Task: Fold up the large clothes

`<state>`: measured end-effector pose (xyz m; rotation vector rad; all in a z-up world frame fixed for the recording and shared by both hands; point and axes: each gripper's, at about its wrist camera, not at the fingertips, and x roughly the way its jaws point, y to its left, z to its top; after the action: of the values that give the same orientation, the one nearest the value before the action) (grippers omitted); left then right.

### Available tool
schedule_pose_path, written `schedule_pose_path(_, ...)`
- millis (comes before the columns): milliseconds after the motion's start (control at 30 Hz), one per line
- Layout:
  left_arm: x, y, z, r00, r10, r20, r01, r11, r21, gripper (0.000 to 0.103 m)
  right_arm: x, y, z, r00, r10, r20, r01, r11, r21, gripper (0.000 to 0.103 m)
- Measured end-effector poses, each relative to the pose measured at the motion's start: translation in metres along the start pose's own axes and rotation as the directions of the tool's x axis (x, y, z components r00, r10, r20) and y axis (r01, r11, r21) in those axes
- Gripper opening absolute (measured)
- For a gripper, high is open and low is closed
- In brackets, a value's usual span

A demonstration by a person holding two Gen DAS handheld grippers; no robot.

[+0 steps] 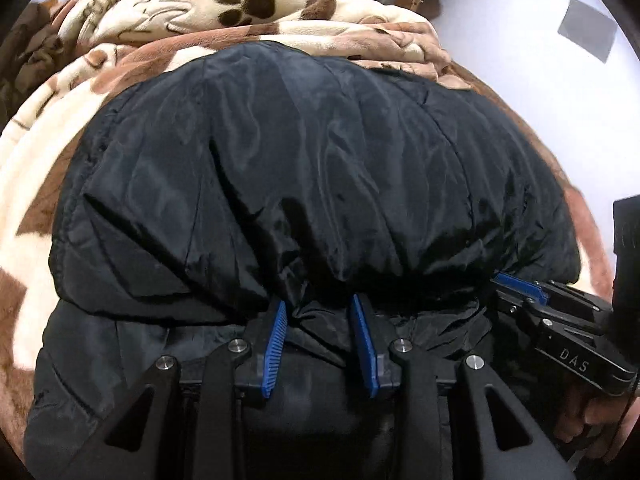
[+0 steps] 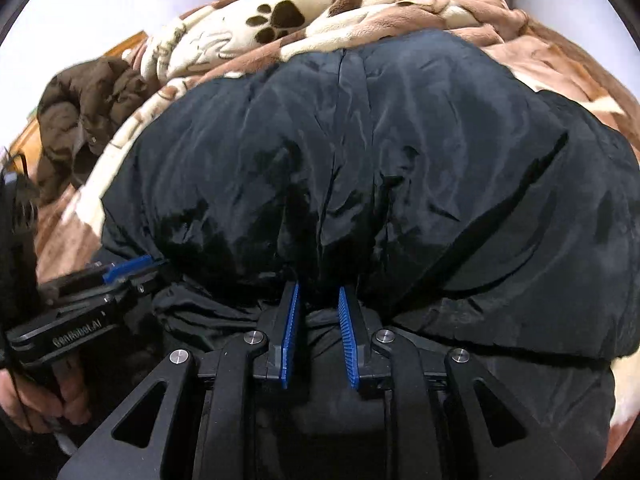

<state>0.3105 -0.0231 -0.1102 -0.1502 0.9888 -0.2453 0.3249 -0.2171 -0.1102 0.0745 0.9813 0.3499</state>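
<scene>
- Brown garment [image 2: 80, 120]: crumpled heap at 9 o'clock in the right wrist view, lying on the bed well apart from the work; not in play.
- Blanket [image 1: 120, 92]: cream and brown fleece with a paw print [image 1: 248, 2], covering the bed under and around the coat; bunched in ridges toward 12 o'clock.
- Coat [image 1: 320, 160]: large black padded garment, centre of both views, lying on the blanket. A thick layer is doubled over toward 12 o'clock, and its puffed fold edge bulges at 6 o'clock, right above both sets of tongs.
- Left tongs [image 1: 318, 308]: at 6 o'clock in their own view, blue pads part-spread with a tuck of coat fabric gathered between them; whether the pads truly pinch it cannot be told.
- Right tongs [image 2: 318, 298]: likewise at 6 o'clock in their own view, pads a little apart with cloth bunched between the tips; grip again not certain. In the left view they show at 4 o'clock, just beside the coat's edge.
- Handling, as a judgement: the shell looks glossy and slippery, the filling soft, springy and bulky but probably light. It will likely puff back after pressing. Hold should be taken deep on a seam or hem, several layers at once, with the two tongs spread toward the outer edges so the fold travels evenly.
</scene>
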Motion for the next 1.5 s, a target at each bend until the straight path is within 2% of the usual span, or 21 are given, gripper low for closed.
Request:
schedule_pose_path(467,0.013,-0.004,-0.008,0.997,0.058,0.045,-0.06,0.997,0.048,0.036,0.008,-0.001,-0.009,1.0,-0.017,0.025,0.017,1.0,-0.006,0.018)
schedule_pose_path(633,0.005,-0.011,-0.008,0.997,0.069,0.024,-0.07,0.996,0.056,0.036,-0.003,-0.003,-0.008,1.0,0.001,0.003,-0.001,1.0,0.016,0.02)
schedule_pose_path(700,-0.006,-0.013,-0.008,0.997,0.075,0.009,-0.076,0.996,0.053,0.038,-0.022,-0.001,-0.011,1.0,-0.002,0.002,0.002,1.0,0.025,0.023)
schedule_pose_path(733,-0.013,-0.014,-0.008,0.996,0.085,0.004,-0.085,0.995,0.048,0.04,-0.035,0.0,-0.014,1.0,-0.013,0.013,0.013,1.0,0.027,0.034)
schedule_pose_path(800,-0.032,-0.013,-0.015,0.995,0.102,0.013,-0.103,0.994,0.04,0.041,-0.061,0.003,-0.024,0.999,-0.011,0.042,0.01,1.0,0.021,0.045)
schedule_pose_path(967,-0.091,-0.006,-0.049,0.993,0.105,0.052,-0.106,0.994,0.02,0.041,-0.124,-0.004,-0.066,0.997,-0.023,0.074,0.021,0.999,0.025,0.045)
schedule_pose_path(1167,-0.15,0.009,-0.094,0.987,0.134,0.084,-0.134,0.991,-0.007,0.044,-0.166,-0.019,-0.123,0.996,-0.067,0.05,0.061,0.992,0.115,0.045)
schedule_pose_path(1300,-0.173,0.02,-0.119,0.983,0.163,0.089,-0.163,0.987,-0.012,0.048,-0.191,-0.031,-0.156,0.992,-0.12,0.043,0.111,0.98,0.164,0.045)
schedule_pose_path(1500,-0.2,0.047,-0.143,0.974,0.207,0.09,-0.204,0.978,-0.042,0.055,-0.217,-0.066,-0.181,0.981,-0.189,0.045,0.171,0.949,0.265,0.047)
